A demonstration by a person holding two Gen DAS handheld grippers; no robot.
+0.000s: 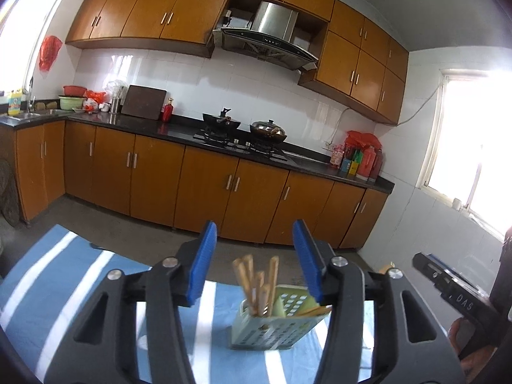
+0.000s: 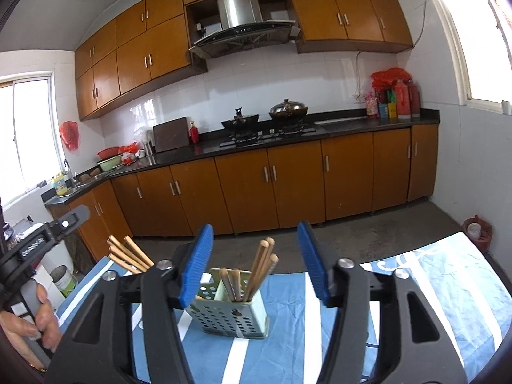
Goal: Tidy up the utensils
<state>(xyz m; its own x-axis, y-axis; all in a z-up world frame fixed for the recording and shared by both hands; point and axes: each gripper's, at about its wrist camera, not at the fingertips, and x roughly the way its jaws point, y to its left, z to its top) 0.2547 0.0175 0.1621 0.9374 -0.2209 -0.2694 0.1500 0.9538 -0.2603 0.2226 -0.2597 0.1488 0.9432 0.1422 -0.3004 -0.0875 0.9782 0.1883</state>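
Observation:
A pale green perforated utensil holder (image 1: pixel 275 326) (image 2: pixel 233 313) stands on the blue and white striped cloth (image 1: pixel 57 275) (image 2: pixel 416 288). Several wooden chopsticks (image 1: pixel 259 281) (image 2: pixel 259 268) stand in it, spread over its compartments; more of them (image 2: pixel 128 252) lean out to the left in the right wrist view. My left gripper (image 1: pixel 254 259) is open and empty, held above and in front of the holder. My right gripper (image 2: pixel 256 262) is open and empty, also just in front of the holder. Each gripper's body shows at the edge of the other's view.
Beyond the table lie a grey floor and a run of orange-brown cabinets (image 1: pixel 204 185) under a black counter with two woks on a stove (image 2: pixel 265 121). A bucket (image 2: pixel 65 280) stands on the floor by the table's left corner.

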